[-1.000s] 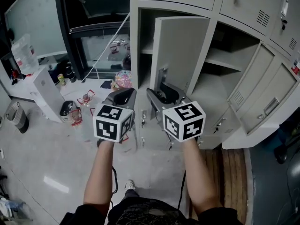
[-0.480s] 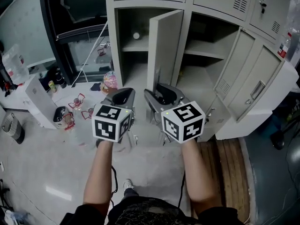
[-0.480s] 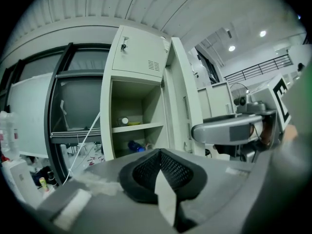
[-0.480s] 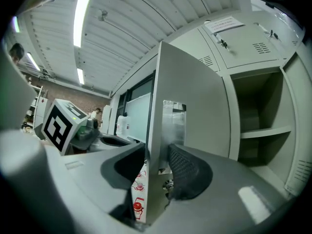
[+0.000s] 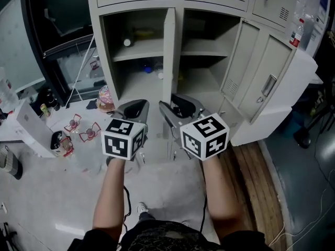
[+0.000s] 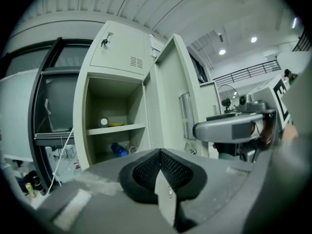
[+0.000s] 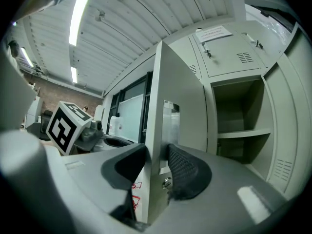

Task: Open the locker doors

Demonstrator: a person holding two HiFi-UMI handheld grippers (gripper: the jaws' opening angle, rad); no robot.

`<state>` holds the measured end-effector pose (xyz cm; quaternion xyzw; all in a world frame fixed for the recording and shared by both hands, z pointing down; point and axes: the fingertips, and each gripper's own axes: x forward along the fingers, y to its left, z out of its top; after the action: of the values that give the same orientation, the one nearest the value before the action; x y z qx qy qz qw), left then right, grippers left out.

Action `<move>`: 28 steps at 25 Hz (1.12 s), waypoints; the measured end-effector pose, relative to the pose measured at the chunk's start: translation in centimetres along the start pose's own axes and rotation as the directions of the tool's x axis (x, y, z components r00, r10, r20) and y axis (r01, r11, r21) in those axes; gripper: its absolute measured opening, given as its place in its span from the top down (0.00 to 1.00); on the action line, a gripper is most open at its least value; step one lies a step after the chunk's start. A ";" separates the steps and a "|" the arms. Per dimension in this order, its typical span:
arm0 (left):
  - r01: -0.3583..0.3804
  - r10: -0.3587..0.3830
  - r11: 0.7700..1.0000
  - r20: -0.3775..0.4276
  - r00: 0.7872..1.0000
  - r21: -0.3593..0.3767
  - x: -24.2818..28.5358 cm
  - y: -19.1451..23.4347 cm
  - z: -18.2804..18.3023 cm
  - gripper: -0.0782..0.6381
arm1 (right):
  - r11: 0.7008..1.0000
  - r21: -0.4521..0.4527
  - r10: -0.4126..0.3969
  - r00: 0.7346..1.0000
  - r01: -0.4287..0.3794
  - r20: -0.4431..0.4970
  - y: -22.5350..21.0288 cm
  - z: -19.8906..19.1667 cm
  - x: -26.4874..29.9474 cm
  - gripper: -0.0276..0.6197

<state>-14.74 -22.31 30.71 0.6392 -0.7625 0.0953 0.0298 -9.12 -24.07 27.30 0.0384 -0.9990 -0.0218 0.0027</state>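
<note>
**Layout around both claws**

Pale grey metal locker door [image 7: 178, 96] sits edge-on between the right gripper [image 7: 156, 165] jaws. Left gripper [image 6: 161, 172] is just left of it. Ahead of the left gripper: metal shelf [image 6: 116, 128], blue plastic bottle [image 6: 117, 149] beneath. Two more open doors [image 5: 261, 82] stand to the right gripper's right.

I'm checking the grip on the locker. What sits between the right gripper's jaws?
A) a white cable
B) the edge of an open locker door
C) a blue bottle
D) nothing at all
B: in the right gripper view, the right gripper has one pad pressed on each face of the locker door, just above its lock.
</note>
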 end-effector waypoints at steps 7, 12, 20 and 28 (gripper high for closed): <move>0.074 -0.074 0.997 -0.002 0.997 0.016 1.8 -2.7 0.4 0.89 | 0.997 0.010 -0.075 0.997 0.075 0.005 -2.5 -0.2 -2.7 0.73; 0.135 -0.135 0.990 0.002 0.991 0.028 3.3 -4.9 0.9 0.89 | 0.988 0.013 -0.154 0.988 0.153 0.005 -4.6 -0.3 -4.7 0.75; 0.231 -0.232 0.972 0.011 0.973 0.039 5.6 -7.9 1.4 0.89 | 0.956 -0.001 -0.293 0.956 0.293 -0.019 -8.6 -0.6 -7.5 0.80; 0.311 -0.313 0.949 0.019 0.950 0.054 7.7 -9.7 1.8 0.89 | 0.919 0.004 -0.394 0.918 0.395 -0.042 -11.8 -1.1 -8.9 0.82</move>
<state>-6.52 -31.66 31.24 0.7534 -0.6497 0.0996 0.0181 0.71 -35.23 27.86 0.2393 -0.9707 -0.0150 0.0179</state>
